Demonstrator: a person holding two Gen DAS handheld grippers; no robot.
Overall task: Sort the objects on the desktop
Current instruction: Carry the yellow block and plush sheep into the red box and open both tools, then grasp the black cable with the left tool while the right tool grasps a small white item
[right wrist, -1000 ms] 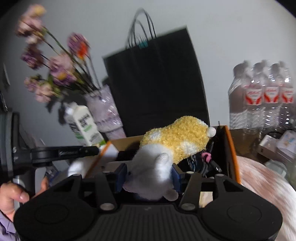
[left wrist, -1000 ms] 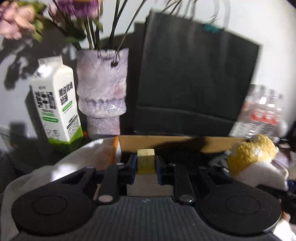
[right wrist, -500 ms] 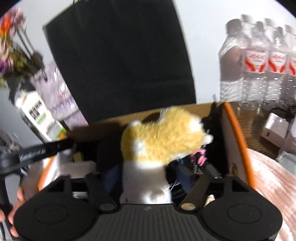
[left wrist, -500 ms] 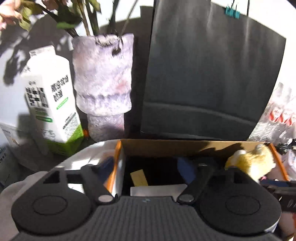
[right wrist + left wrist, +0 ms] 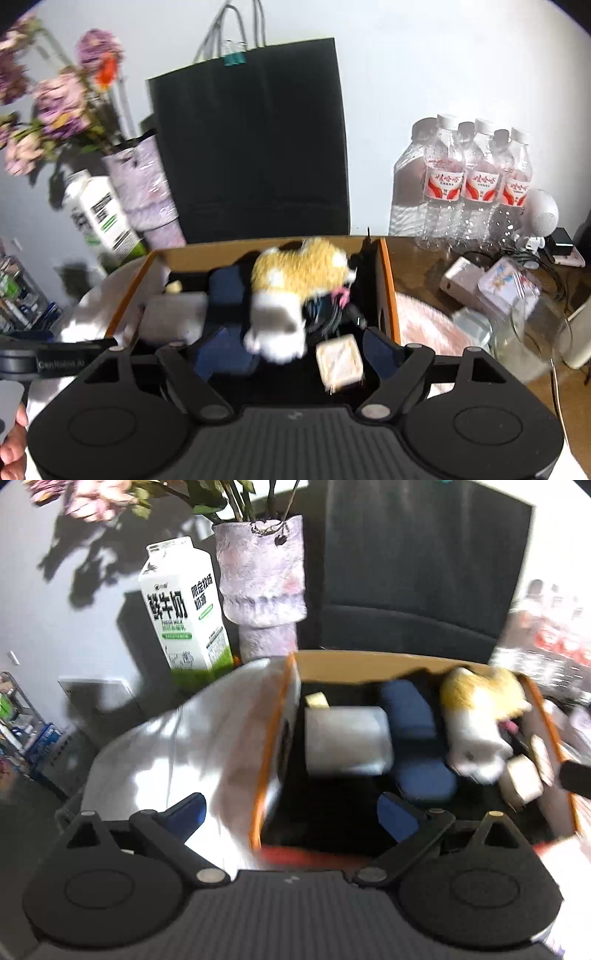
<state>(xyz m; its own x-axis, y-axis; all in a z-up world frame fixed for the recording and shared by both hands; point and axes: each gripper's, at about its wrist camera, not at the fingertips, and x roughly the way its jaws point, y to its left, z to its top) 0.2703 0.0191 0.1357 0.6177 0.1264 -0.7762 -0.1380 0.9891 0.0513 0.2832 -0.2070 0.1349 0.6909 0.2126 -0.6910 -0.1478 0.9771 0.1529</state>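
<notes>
With both drops apparently made, I note my left gripper (image 5: 290, 818) spread wide with nothing between its blue pads; its jaws have just been opening. One pad hangs over the pale cloth (image 5: 177, 738) outside the box, the other over the box interior. My right gripper (image 5: 291, 354) likewise stands apart, jaws just opened, gripping nothing; the plush toy's white end shows in the gap between its fingers, but the pads do not press on it.

Just beyond the fingers: orange-edged cardboard box (image 5: 275, 738), dark inside. Contents, near to far in the left view: white rectangular block (image 5: 345, 740), blue cushions (image 5: 410, 716) beside it, the small yellow block (image 5: 316, 700) in the far left corner against the wall. The yellow-and-white plush toy (image 5: 295, 291) lies toward the right side, over dark cables; it is blurred, so I cannot tell whether it has settled. A cream square packet (image 5: 339, 360) sits near the right fingers.

Behind the box: milk carton (image 5: 184, 609), purple vase (image 5: 262, 579) with flowers, black paper bag (image 5: 251, 147), water bottles (image 5: 476, 177) further right on the desk (image 5: 424, 247).

Risks, my judgement:
- Plush toy may tip over the right wall if it rests on the cable heap.
- Open left finger could snag the cloth or box rim on retreat and drag the box.
- A careless sweep rearward could topple the carton or vase.
</notes>
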